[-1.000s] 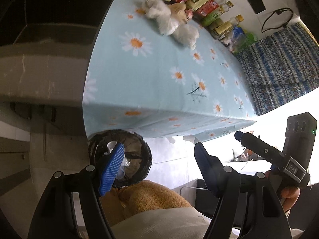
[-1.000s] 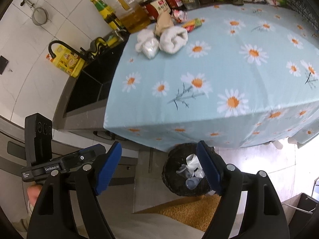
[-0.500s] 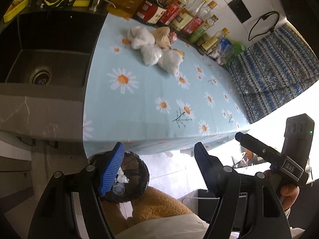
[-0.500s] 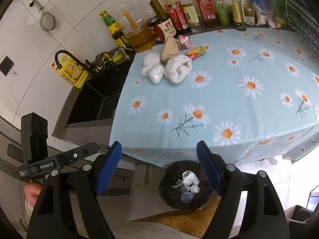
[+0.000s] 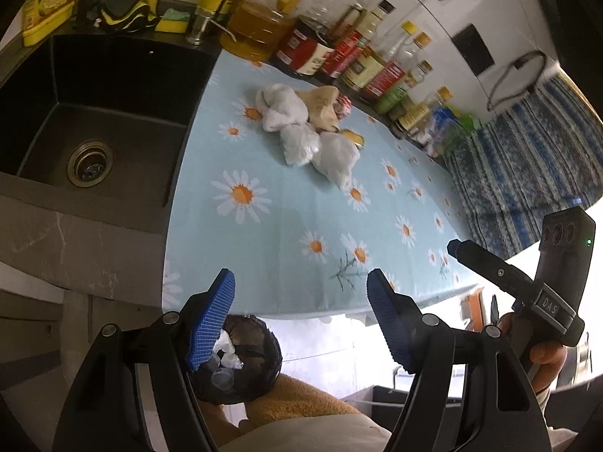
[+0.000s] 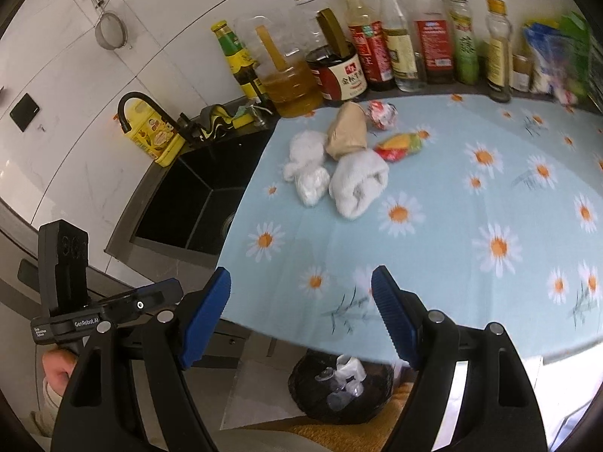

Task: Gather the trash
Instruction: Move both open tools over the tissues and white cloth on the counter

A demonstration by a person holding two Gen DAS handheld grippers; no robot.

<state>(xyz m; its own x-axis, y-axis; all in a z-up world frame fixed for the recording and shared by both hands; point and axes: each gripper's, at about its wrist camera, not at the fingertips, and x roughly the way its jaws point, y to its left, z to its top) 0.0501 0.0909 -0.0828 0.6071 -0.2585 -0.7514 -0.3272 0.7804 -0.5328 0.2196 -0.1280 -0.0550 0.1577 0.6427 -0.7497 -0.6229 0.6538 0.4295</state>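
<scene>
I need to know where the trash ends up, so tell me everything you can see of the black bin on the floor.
The black bin is a small round basket, apparently of dark mesh, standing upright on the floor just below the front edge of the daisy tablecloth. It is open-topped, and already holds crumpled white scraps and some clear plastic pieces. An orange-brown fuzzy mat lies against its near side. Neither gripper touches it; the left wrist view shows it partly hidden behind a blue finger pad.
</scene>
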